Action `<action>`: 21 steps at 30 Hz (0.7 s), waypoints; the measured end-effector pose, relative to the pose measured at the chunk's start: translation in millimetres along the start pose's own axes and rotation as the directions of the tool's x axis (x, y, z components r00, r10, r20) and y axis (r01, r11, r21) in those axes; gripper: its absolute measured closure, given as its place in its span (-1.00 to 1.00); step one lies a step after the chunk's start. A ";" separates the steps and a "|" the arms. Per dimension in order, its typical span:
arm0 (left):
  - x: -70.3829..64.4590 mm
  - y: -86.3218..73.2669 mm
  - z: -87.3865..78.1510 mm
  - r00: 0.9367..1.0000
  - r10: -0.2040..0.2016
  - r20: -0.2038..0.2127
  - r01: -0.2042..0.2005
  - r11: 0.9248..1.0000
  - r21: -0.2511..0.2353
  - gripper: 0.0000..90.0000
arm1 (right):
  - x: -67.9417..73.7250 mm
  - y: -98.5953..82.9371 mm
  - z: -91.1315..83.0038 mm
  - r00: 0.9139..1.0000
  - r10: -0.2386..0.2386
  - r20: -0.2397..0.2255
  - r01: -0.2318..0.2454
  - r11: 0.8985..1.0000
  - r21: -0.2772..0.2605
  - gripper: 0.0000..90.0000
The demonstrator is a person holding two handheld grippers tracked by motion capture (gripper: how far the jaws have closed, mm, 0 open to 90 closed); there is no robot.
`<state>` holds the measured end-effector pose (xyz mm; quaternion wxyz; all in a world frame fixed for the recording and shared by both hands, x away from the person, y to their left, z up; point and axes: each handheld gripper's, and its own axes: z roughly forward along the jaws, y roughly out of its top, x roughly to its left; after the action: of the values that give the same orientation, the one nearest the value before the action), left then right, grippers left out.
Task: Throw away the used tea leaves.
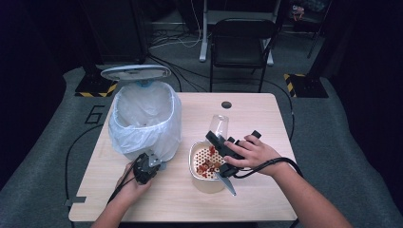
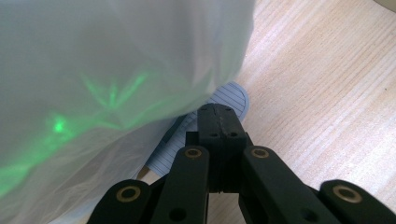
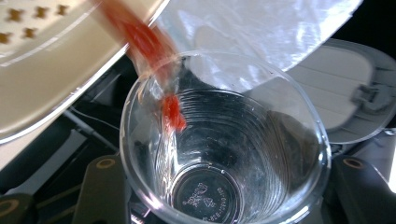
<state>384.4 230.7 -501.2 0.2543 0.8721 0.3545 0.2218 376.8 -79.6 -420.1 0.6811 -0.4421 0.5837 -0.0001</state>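
The right gripper [image 1: 222, 145] pinches a clear ribbed plastic cup [image 1: 219, 124], tipped mouth-down so its red bits [image 3: 172, 112] spill into the perforated strainer [image 1: 205, 160] near the table's [image 1: 266, 199] middle. The left gripper [image 2: 219, 122], jaws pressed together, rests on the bin's ridged pedal [image 2: 233, 95], likely to hold the lid [image 1: 135, 72] open above the crinkly liner [image 1: 142, 118]

Black grippers [image 1: 145, 168] w/ brass rivets (cables trailing).
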 end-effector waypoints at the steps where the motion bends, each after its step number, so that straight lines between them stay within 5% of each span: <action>1: 0.0 0.0 0.0 1.000 0.000 0.000 0.000 1.000 0.000 1.00 | -1.7 -0.6 -0.3 1.000 -0.018 -0.011 0.018 1.000 -0.006 -0.12; 3: -0.1 0.0 -0.1 1.000 -0.002 0.000 0.002 1.000 0.001 1.00 | -1.6 -0.5 -0.7 1.000 0.004 0.002 -0.004 1.000 -0.007 -0.12; 6: -0.2 0.0 -0.1 1.000 0.000 0.000 0.000 1.000 0.002 1.00 | -1.9 -0.1 -1.0 1.000 -0.024 0.004 0.024 1.000 -0.007 -0.12; 7: -0.5 0.0 0.1 1.000 -0.001 -0.005 0.001 1.000 0.000 1.00 | 1.6 1.7 -1.0 1.000 0.019 0.004 -0.019 1.000 0.002 -0.12; 9: -0.7 -0.2 0.4 1.000 -0.001 -0.005 0.001 1.000 -0.005 1.00 | -0.6 1.7 -0.6 1.000 -0.031 0.002 0.031 0.999 -0.015 -0.12; 10: -0.2 0.0 -0.2 1.000 0.000 0.001 0.000 1.000 0.003 1.00 | 2.5 3.3 -1.4 1.000 0.003 0.015 -0.003 1.000 0.001 -0.12; 13: -0.3 0.0 -0.1 1.000 0.000 -0.001 0.000 1.000 0.001 1.00 | 2.1 3.3 -2.1 1.000 -0.002 0.010 0.002 1.000 0.001 -0.12; 15: 0.0 0.2 -0.4 1.000 0.000 0.002 0.000 1.000 0.006 1.00 | 2.1 3.7 -0.7 0.997 0.033 0.064 -0.032 0.999 -0.016 -0.12; 21: -0.7 0.1 0.0 1.000 -0.001 -0.005 0.001 1.000 0.001 1.00 | 2.1 3.4 -1.3 0.998 0.020 0.061 -0.020 1.000 0.000 -0.13</action>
<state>384.0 230.1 -501.3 0.2529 0.8715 0.3555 0.2239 374.8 -79.4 -423.7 0.6989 -0.4358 0.5668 0.0200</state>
